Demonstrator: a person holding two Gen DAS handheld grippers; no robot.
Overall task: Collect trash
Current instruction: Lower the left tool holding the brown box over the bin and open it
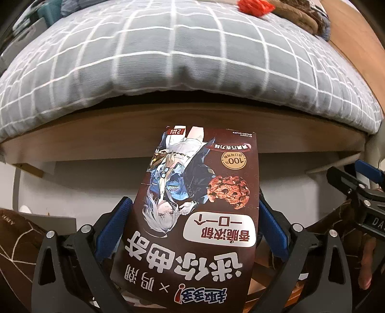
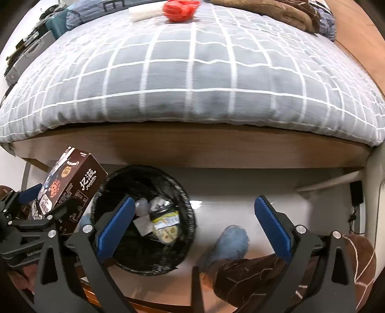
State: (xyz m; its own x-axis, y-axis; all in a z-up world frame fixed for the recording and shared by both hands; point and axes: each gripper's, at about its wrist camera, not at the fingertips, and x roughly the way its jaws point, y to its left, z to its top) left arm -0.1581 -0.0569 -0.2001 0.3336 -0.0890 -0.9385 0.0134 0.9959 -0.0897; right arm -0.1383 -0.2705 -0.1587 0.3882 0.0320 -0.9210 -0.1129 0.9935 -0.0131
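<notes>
My left gripper (image 1: 192,211) is shut on a brown cookie box (image 1: 199,204) with an anime figure printed on it, held in front of the bed edge. In the right wrist view the same box (image 2: 69,185) and the left gripper (image 2: 36,204) are at the left, beside the rim of a black-lined trash bin (image 2: 185,199) on the floor that holds wrappers and crumpled paper. My right gripper (image 2: 192,211) is open and empty above the bin's right side. A red crumpled bag (image 2: 180,9) lies on the far part of the bed.
A bed with a grey checked cover (image 2: 192,72) and a wooden frame (image 2: 192,146) fills the upper half. Brown slippers (image 2: 264,277) and a blue-socked foot (image 2: 231,243) are on the floor to the right of the bin. Cases (image 2: 28,55) stand at the far left.
</notes>
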